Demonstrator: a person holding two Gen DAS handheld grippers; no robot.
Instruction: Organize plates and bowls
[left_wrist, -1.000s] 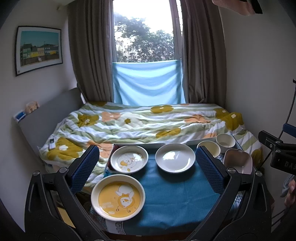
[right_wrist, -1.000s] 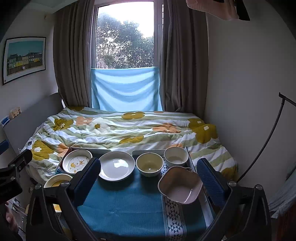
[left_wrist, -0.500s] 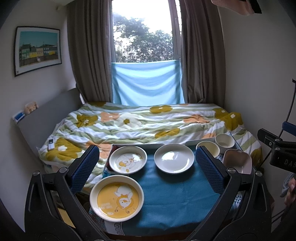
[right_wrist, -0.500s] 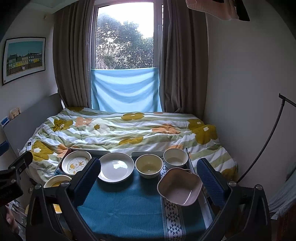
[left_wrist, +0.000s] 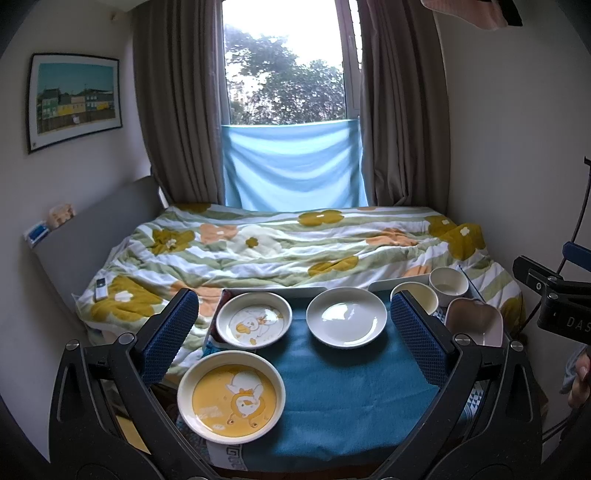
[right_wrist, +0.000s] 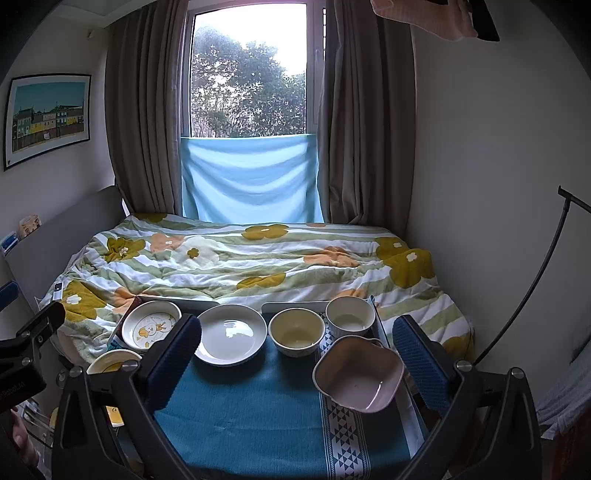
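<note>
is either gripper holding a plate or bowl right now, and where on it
Nothing is held. The left hand-held gripper and the right hand-held gripper are both open and empty above the table, touching none of the dishes.

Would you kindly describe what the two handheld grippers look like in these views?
Both look alike. The left gripper and the right gripper each have a black frame of angled struts with silver screws at the joints, and two fingers faced with blue textured pads. White lettering shows on the right gripper's black body in the left wrist view, and on the left gripper's in the right wrist view.
</note>
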